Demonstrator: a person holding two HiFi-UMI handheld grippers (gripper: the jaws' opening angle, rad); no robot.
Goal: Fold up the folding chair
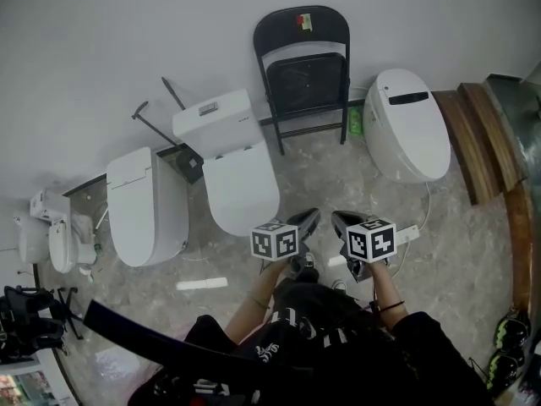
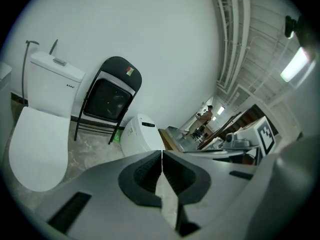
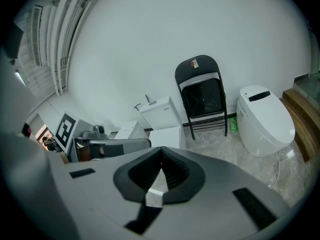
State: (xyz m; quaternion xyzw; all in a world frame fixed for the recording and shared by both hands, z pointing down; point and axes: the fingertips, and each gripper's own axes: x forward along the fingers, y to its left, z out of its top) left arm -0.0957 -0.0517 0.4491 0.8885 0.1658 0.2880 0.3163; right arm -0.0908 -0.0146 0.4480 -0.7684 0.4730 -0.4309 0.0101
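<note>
The sticker on the folding chair's backrest is too small to read in any view. A green item by the chair's leg is partly hidden behind the white smart toilet (what it is cannot be told). In the left gripper view a distant person is too small to make out. In the head view, dark objects at the lower right run off the edge, unidentifiable, and the bottom edge cuts off the wearer's torso.

Dressed in a black top with white lettering, at 6 o'clock in the head view. Dark band round the right wrist. Grey-bodied left gripper and right gripper, with dark ribbed fingers; white cube with black square markers on each.
</note>
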